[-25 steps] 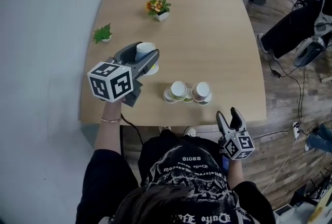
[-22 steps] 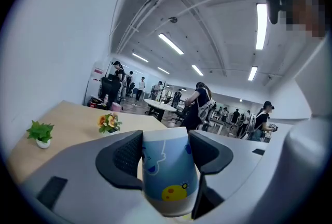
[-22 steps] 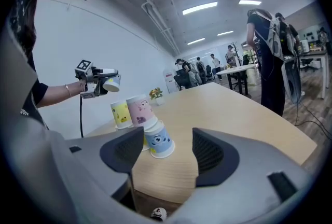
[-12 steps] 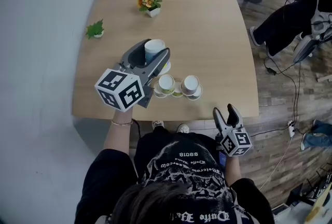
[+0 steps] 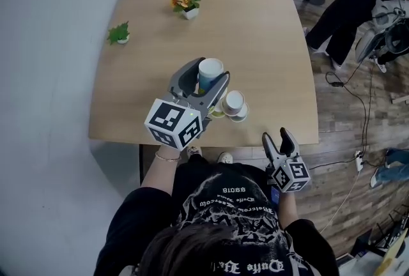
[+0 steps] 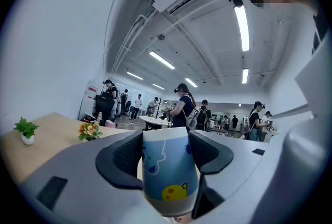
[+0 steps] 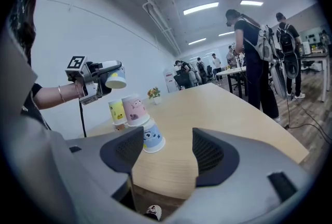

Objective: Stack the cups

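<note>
Left gripper has carried its cup rightward along the table, up to the other cups.
My left jaws are clamped on that cup, held above the table near the middle of its near edge. Just beside it the yellow cup, pink cup and blue cup stand mouth-down, close together. My right gripper hangs just off the near edge by the right corner, jaws apart, nothing between them.
</note>
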`<state>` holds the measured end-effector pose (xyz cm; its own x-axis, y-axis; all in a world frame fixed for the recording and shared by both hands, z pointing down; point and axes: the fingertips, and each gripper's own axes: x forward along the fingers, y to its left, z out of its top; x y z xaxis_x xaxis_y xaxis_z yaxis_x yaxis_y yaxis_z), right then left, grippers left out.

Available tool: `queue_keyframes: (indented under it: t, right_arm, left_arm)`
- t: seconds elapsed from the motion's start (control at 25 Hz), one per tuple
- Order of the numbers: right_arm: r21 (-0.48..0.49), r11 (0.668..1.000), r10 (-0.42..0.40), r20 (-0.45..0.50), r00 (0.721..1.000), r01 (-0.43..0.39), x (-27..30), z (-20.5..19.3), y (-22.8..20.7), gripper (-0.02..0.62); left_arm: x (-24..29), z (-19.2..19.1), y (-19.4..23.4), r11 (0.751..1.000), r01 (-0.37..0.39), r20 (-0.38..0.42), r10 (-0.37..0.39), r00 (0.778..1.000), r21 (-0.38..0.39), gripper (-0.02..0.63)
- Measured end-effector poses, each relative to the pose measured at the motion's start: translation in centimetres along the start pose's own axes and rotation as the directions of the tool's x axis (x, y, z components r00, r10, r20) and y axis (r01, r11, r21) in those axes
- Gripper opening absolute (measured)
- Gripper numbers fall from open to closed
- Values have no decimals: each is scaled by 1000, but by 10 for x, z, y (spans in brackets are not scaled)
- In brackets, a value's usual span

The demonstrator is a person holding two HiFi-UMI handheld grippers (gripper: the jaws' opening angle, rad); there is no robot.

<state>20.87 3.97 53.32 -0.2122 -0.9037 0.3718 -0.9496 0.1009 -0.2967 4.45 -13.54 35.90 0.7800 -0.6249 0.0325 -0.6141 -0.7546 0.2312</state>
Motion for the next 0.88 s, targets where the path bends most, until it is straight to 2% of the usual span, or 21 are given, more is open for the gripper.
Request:
queue_keyframes:
  t: [0.52, 0.88]
  right_arm:
    - [-8, 1000, -13, -28, 1000, 13, -13, -10, -15, 295]
    - [-16, 1000, -6, -43, 999, 6, -11, -11, -18, 295]
  left_arm:
    - [9, -33, -25, 977, -79, -13, 83, 996, 196, 281]
    - [10, -45, -18, 973, -127, -25, 134, 991, 191, 282]
